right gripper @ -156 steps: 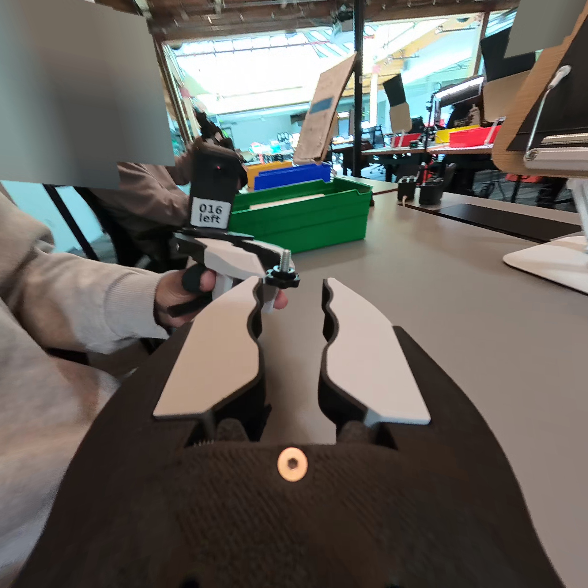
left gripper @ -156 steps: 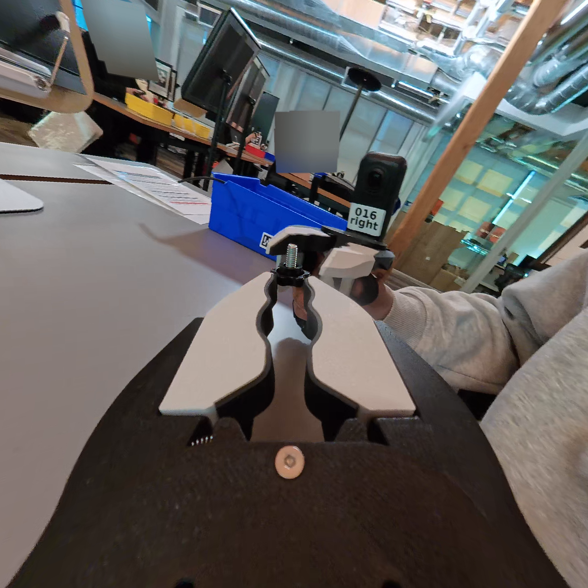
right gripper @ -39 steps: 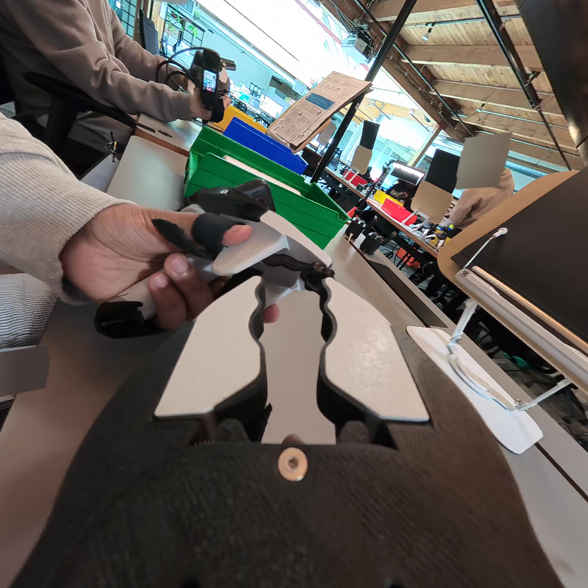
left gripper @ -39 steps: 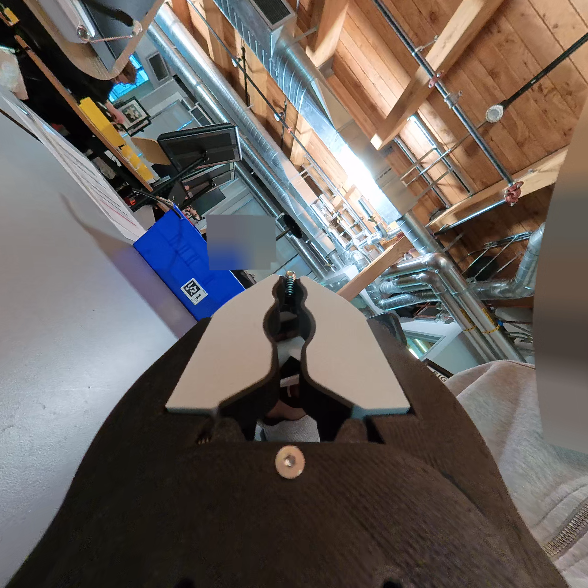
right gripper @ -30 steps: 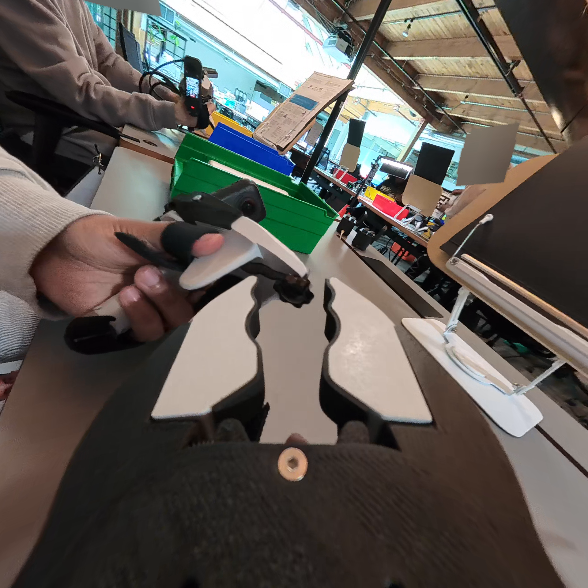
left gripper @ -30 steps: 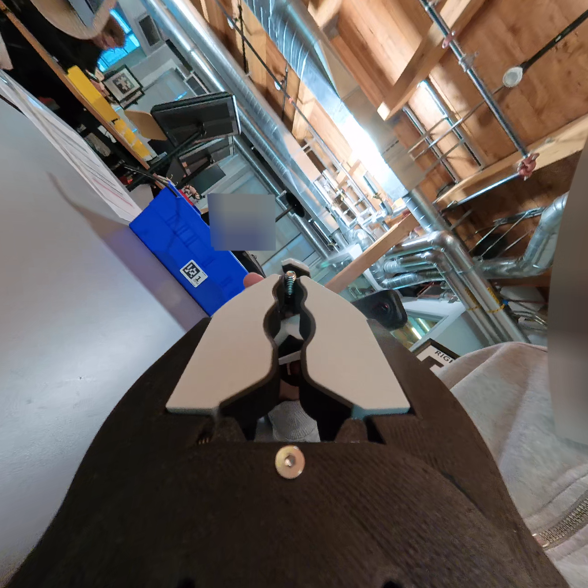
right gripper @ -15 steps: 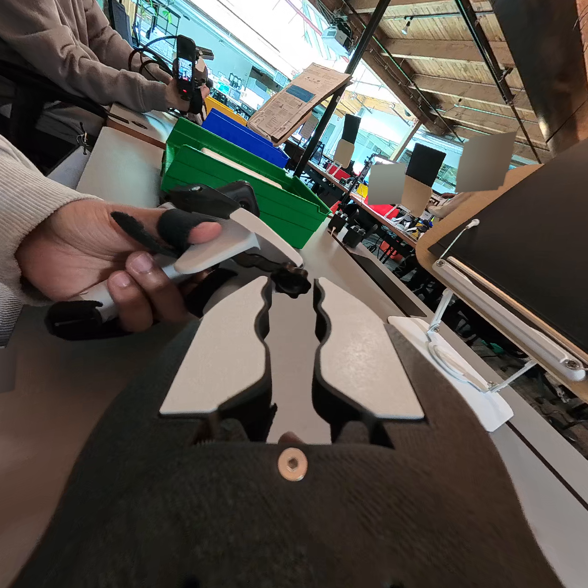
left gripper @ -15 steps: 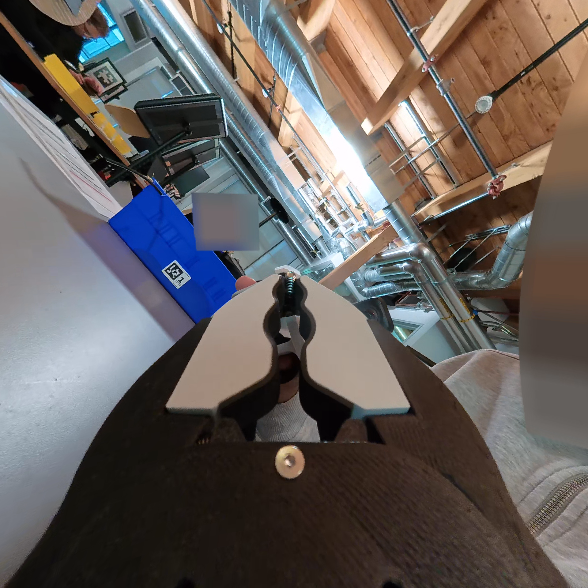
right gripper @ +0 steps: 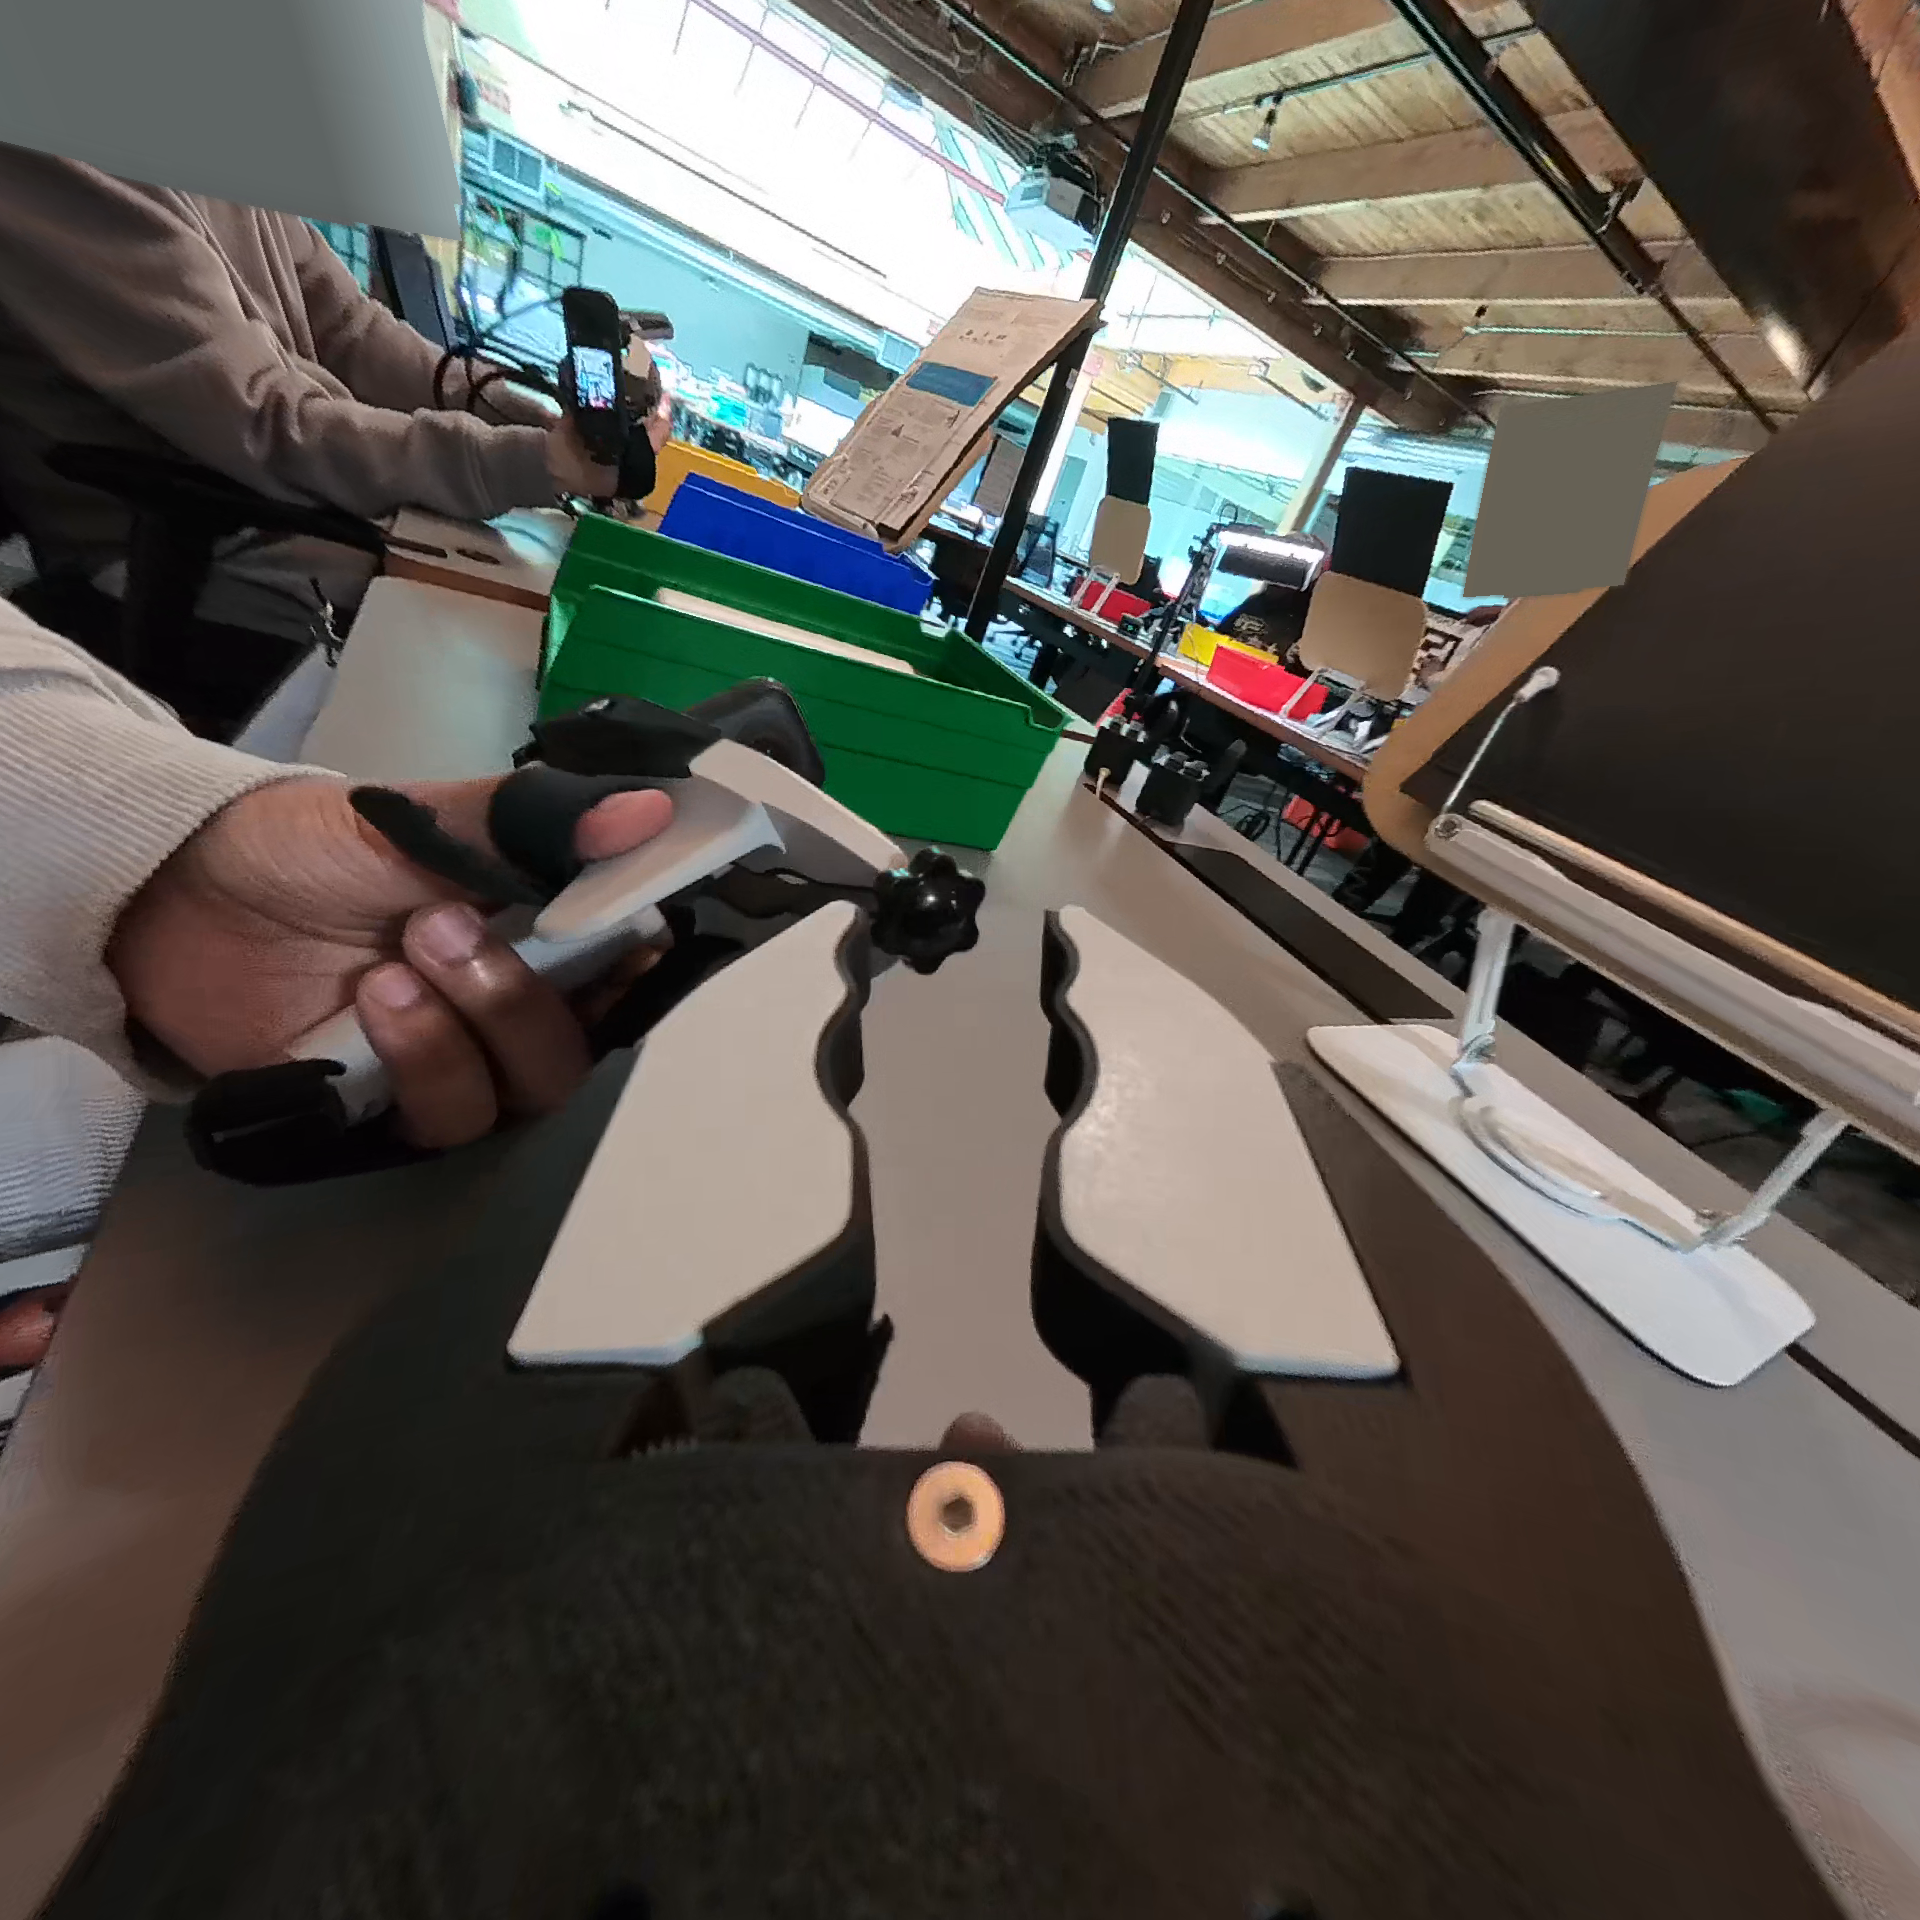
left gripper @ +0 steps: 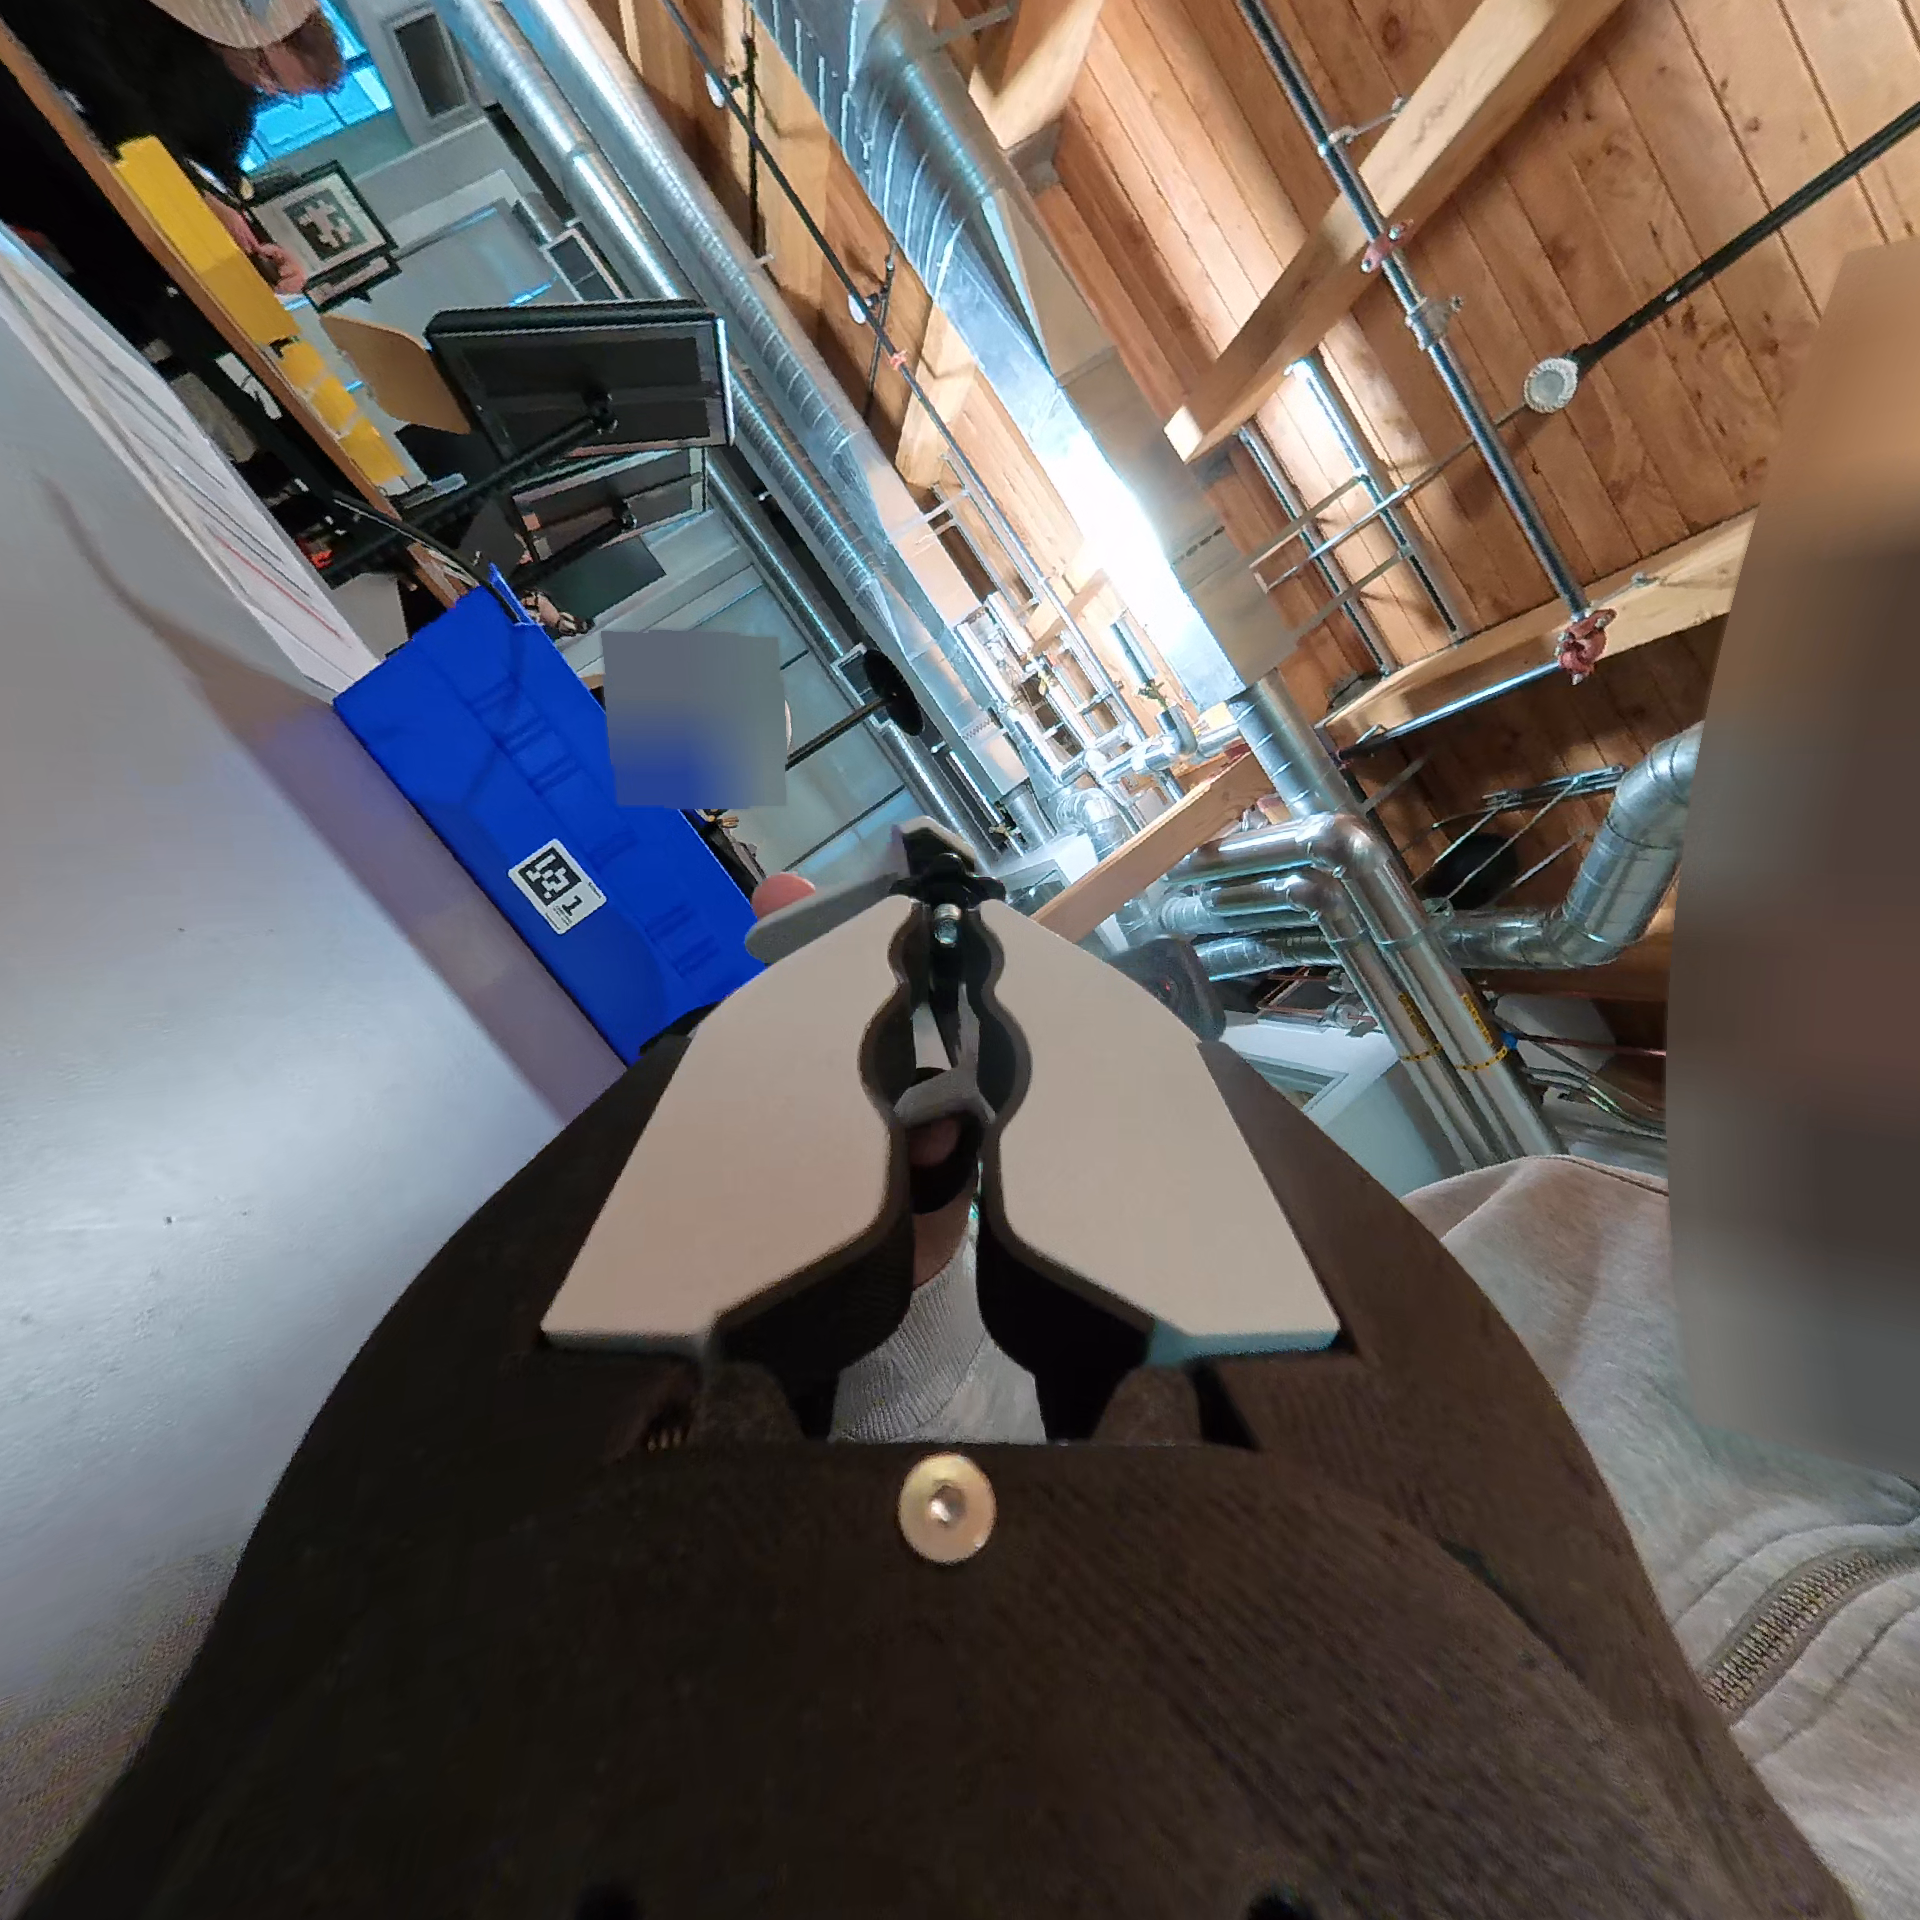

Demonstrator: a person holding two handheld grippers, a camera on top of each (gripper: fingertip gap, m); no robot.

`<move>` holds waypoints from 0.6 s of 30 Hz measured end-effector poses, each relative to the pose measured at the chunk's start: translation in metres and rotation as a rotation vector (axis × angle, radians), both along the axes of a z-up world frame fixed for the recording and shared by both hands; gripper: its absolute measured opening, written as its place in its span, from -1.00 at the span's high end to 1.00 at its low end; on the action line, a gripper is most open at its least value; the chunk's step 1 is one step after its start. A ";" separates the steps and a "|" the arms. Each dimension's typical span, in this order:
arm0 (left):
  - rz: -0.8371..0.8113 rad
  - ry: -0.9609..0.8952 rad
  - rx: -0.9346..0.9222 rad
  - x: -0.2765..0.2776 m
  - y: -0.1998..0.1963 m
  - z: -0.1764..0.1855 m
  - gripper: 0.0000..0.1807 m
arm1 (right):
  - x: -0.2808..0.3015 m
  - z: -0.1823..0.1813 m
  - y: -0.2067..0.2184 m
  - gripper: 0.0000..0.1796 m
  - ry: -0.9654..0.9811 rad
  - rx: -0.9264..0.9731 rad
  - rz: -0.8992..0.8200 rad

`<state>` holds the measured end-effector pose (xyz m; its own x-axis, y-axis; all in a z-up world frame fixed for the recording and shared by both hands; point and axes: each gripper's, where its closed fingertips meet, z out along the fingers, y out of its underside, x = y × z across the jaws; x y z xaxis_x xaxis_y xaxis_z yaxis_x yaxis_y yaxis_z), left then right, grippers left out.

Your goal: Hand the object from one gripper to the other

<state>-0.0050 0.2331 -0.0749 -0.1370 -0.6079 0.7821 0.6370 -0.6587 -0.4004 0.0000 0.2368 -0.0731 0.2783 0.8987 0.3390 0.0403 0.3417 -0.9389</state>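
The black star-knob screw is sitting pinched in the left tongs — its threaded end is poking out between their tips. The right tongs are standing spread, the knob just beside their left fingertip, above the grey tabletop — a green bin beyond.

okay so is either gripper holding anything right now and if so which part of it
The left gripper holds a knob screw by its threaded shaft, the black knob sticking out past the tips. The right gripper is open, holding nothing.
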 end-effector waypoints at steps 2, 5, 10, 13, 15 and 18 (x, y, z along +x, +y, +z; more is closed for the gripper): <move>0.005 0.004 0.005 -0.001 0.000 0.000 0.95 | 0.001 0.003 -0.001 0.65 0.028 -0.029 0.022; 0.020 -0.001 0.002 -0.004 0.002 0.001 0.95 | 0.002 0.005 -0.004 0.69 0.070 -0.111 0.076; 0.034 0.037 0.029 -0.004 0.002 0.001 0.95 | 0.002 0.001 -0.006 0.71 0.114 -0.379 0.187; 0.040 0.074 0.059 -0.002 0.000 0.002 0.95 | 0.002 -0.001 -0.003 0.64 0.153 -0.557 0.235; 0.047 0.096 0.075 -0.001 0.000 0.002 0.95 | 0.002 -0.003 -0.002 0.61 0.171 -0.690 0.281; 0.056 0.140 0.101 0.001 -0.001 0.002 0.94 | 0.003 -0.004 -0.004 0.62 0.193 -0.852 0.359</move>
<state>-0.0041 0.2322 -0.0734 0.0055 -0.6880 0.7257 0.6051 -0.5754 -0.5502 0.0032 0.2329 -0.0772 -0.0802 0.8653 -0.4947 -0.1165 -0.5010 -0.8575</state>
